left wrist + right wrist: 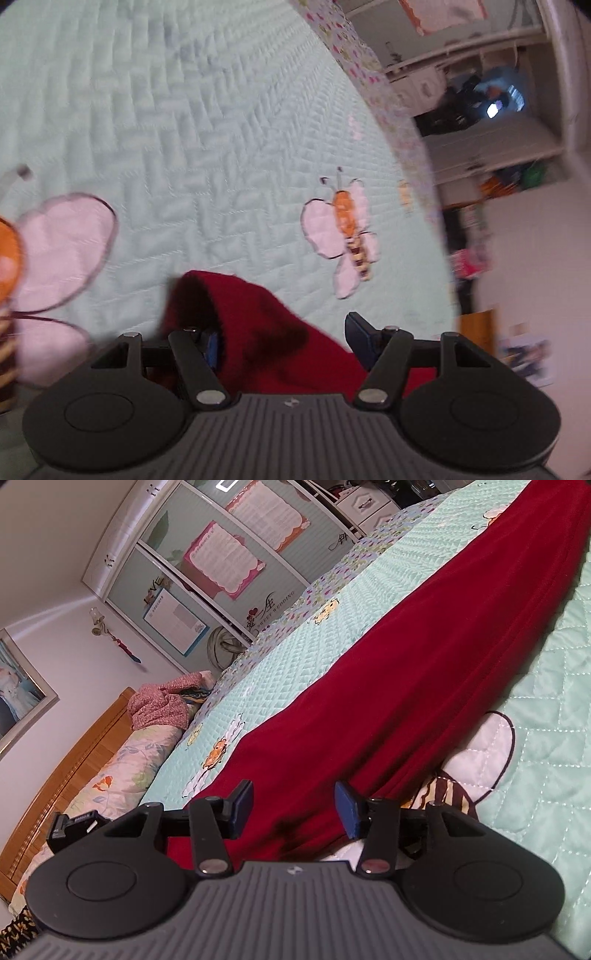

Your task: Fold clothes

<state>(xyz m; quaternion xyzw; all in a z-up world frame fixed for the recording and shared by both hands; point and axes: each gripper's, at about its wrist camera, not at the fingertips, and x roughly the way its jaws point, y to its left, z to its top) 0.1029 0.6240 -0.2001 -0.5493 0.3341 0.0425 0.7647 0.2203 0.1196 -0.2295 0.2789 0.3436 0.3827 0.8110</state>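
Note:
A dark red garment (424, 657) lies in a long folded strip across the mint green quilted bedspread (546, 738) in the right wrist view. My right gripper (293, 810) is open, its blue pads on either side of the strip's near end. In the left wrist view a corner of the red garment (258, 332) bunches up between the fingers of my left gripper (286, 338), which stands open. The cloth covers most of the left blue pad (212, 349); the right pad (360, 332) is bare.
The bedspread (184, 129) carries embroidered bees (343, 232). A wooden headboard (74, 753), a floral pillow (125, 771) and a crumpled patterned cloth (162, 705) sit at the bed's far left. A wardrobe (207, 565) stands beyond the bed.

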